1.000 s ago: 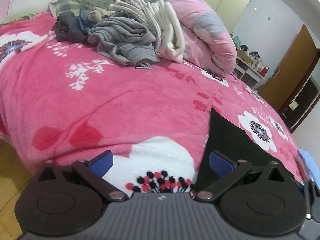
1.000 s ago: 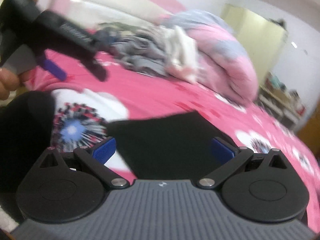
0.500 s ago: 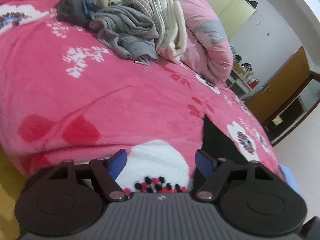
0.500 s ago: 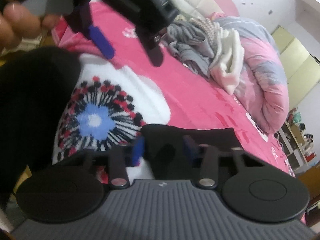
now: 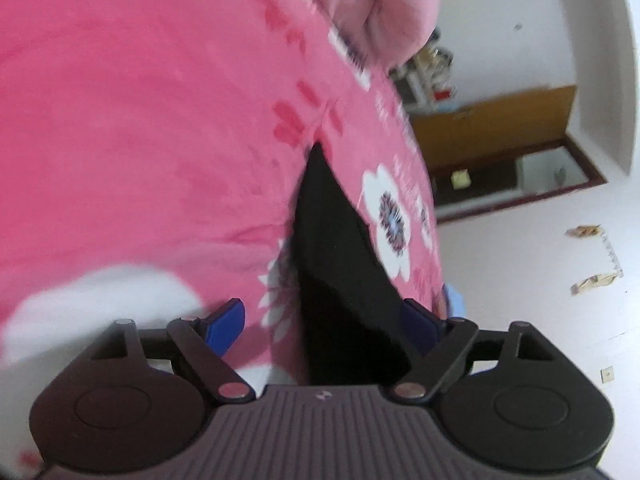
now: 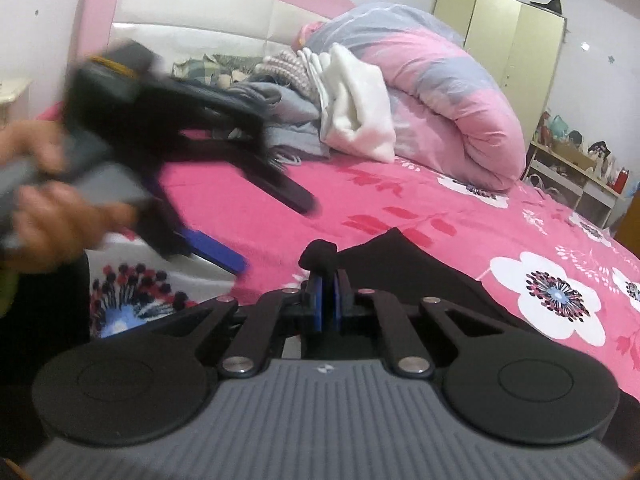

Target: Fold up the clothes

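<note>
A black garment (image 6: 404,268) lies flat on the pink flowered blanket (image 6: 400,200). My right gripper (image 6: 329,286) is shut on its near edge, and a small bunch of black cloth sticks up above the blue pads. In the left wrist view the same black garment (image 5: 336,280) runs away as a long dark wedge between the fingers of my open left gripper (image 5: 326,320), which hovers just over it. The left gripper (image 6: 224,216) also shows blurred in the right wrist view, held by a hand (image 6: 56,208).
A heap of unfolded clothes (image 6: 288,104), grey and white, sits at the head of the bed beside a rolled pink and grey duvet (image 6: 444,108). A wardrobe (image 6: 504,40) and cluttered shelf (image 6: 576,168) stand right. Bare floor (image 5: 520,264) lies beyond the bed edge.
My right gripper closed on the edge of the black garment. My left gripper swung right and down toward the garment, opening wider, and is blurred with motion.
</note>
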`<state>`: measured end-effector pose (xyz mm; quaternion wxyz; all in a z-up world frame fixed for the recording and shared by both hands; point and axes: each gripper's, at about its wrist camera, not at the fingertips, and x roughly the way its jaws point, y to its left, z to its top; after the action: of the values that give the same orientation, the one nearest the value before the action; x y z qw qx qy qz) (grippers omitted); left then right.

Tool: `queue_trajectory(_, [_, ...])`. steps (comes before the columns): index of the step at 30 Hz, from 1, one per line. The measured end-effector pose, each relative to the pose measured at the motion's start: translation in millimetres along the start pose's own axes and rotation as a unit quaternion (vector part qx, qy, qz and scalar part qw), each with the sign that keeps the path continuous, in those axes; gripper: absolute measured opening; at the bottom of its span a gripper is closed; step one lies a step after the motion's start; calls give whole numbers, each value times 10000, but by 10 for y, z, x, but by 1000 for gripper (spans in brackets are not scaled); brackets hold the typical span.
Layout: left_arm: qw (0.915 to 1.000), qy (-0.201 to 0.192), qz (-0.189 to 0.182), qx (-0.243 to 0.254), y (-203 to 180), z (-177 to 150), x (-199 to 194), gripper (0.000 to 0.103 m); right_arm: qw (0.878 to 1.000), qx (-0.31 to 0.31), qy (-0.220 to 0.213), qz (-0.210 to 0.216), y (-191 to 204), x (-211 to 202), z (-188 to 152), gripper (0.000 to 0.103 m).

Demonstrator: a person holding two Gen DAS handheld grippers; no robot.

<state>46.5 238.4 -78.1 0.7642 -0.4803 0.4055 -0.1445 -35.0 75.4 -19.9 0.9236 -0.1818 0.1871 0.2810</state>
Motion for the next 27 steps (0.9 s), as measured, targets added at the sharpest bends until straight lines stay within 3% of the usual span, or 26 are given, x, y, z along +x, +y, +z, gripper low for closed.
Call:
queue_trajectory(4, [9986,457,127,241,-124,271,393,79,10000,54,-61,25,5,-35,-22,4])
queue_trajectory(9, [9947,928,172,404,-275,542,833,65,9997,154,-190,42,-10,-103,0,4])
queue_trajectory(12, [9940,968,275,435,-309,627,1014,50,9993,247,-277,31,-42,-148,-1,4])
queue_trajectory(16, [9934,956,429,467,-346,717,1224,16,9987,364,-343,-2,-109,-159,-7,4])
queue_trajectory(17, [9932,952,467,475,-355,739,1277,11,9985,400,-362,-7,-130,-162,-13,4])
queue_trajectory(21, [9918,869,645,678,-492,765,1417,8,9971,593,-472,-99,-231,-224,-80,4])
queue_trajectory(27, [9807,707,857,1607,-1214,526,1536,8,9889,1313,-613,-340,-543,-460,-319,4])
